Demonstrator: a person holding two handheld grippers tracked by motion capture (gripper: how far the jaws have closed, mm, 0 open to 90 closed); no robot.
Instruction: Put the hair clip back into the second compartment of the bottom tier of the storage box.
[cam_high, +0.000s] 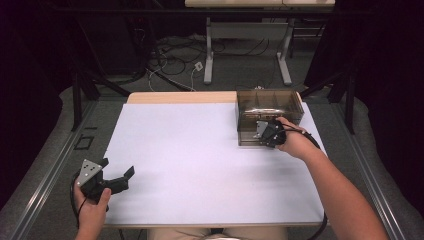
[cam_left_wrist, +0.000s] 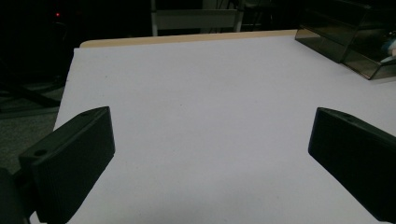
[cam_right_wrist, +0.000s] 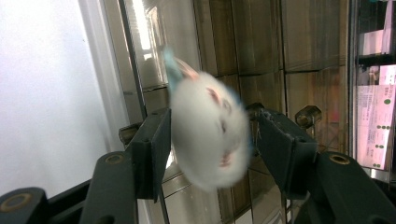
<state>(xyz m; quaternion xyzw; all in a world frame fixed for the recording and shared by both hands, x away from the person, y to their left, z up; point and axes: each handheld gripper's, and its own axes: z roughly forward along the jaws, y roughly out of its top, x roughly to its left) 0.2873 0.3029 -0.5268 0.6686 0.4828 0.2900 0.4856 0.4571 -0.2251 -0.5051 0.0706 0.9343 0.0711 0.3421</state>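
Over the smoky clear box (cam_high: 269, 116) at far right, right claw (cam_right_wrist: 210, 140) pinches a white plush toy (cam_right_wrist: 209, 135). Likely placing; next, lower and release. Left claw (cam_left_wrist: 210, 154) spread, idle near-left.

The white desk (cam_high: 200, 165) is evenly lit from above in the high view, while the surroundings past its edges are lost in darkness. Glare is seen on the smoked box (cam_high: 269, 107) at the desk's far right corner. In the right gripper view the white plush toy (cam_right_wrist: 210, 135) is smeared by motion blur, and bright reflections are thrown off the box walls. Soft shadow is cast beneath the left hand-held gripper (cam_high: 117, 182).
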